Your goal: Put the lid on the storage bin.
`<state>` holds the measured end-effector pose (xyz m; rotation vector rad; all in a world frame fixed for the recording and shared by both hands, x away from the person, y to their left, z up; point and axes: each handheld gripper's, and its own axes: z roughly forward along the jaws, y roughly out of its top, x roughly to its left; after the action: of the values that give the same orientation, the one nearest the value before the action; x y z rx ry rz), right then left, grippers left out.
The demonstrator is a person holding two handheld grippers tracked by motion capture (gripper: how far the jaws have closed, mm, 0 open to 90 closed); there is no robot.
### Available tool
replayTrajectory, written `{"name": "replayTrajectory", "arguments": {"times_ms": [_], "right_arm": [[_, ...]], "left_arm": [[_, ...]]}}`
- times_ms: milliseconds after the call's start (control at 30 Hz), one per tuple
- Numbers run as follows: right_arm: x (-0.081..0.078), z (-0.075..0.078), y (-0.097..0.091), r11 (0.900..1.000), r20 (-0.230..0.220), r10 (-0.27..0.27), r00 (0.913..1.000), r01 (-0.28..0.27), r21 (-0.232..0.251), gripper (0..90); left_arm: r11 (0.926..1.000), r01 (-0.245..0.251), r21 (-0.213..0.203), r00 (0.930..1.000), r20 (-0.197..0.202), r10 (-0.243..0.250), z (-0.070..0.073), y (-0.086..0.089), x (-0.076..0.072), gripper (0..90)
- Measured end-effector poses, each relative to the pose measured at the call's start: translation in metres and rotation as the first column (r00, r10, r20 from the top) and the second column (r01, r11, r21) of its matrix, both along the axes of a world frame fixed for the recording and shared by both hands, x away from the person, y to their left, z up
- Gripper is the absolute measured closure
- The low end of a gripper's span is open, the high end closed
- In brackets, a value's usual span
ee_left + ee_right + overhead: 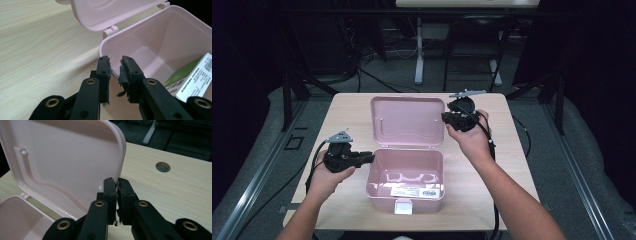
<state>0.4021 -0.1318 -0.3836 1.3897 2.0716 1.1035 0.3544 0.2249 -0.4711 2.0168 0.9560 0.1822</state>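
Observation:
A pink plastic box (382, 194) stands open in the middle of the wooden table, its lid (408, 120) tipped up and back. Inside it lies a white and green carton (197, 75) with a barcode. My left gripper (371, 158) comes in from the left. In the left gripper view its jaws (115, 65) straddle the rim of the box's left wall (105, 48), pads closed on it. My right gripper (445, 117) is at the lid's right edge. In the right gripper view it (117, 185) is shut on the thin edge of the lid (62, 160).
A cable hole (162, 167) sits in the tabletop (492, 165) beyond the lid. The box's front latch (402, 206) hangs near the table's front edge. Past the table stands a desk leg (419, 50), with cables on the dark floor.

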Motion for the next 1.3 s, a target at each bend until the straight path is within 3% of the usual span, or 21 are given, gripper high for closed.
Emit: {"name": "replayTrajectory", "arguments": {"times_ms": [167,433,867,967,1300], "right_arm": [[-0.004,0.002,0.000,1.0000,0.005,0.008,1.0000,-0.008,-0.002,86.0],[-0.011,0.001,0.001,0.9997,0.049,0.024,0.9985,-0.023,-0.010,86.0],[-0.028,0.005,-0.002,0.9983,0.064,0.056,0.9964,-0.055,-0.020,86.1],[-0.032,0.006,-0.002,0.9980,0.066,0.061,0.9959,-0.060,-0.020,86.2],[-0.038,0.007,-0.002,0.9971,0.070,0.072,0.9950,-0.070,-0.030,86.5]], "left_arm": [[0.9998,0.002,0.022,1.0000,0.002,-0.002,0.002,-0.001,-0.001,76.5],[0.9998,-0.007,0.017,0.9999,0.012,0.007,0.005,0.000,-0.001,74.2],[0.9993,-0.031,0.022,0.9987,0.042,0.030,0.015,0.004,0.004,73.2],[0.9983,-0.058,0.007,0.9969,0.053,0.057,0.021,0.008,0.007,72.9],[0.9966,-0.077,-0.029,0.9930,0.088,0.079,0.038,0.006,0.012,69.1]]}}
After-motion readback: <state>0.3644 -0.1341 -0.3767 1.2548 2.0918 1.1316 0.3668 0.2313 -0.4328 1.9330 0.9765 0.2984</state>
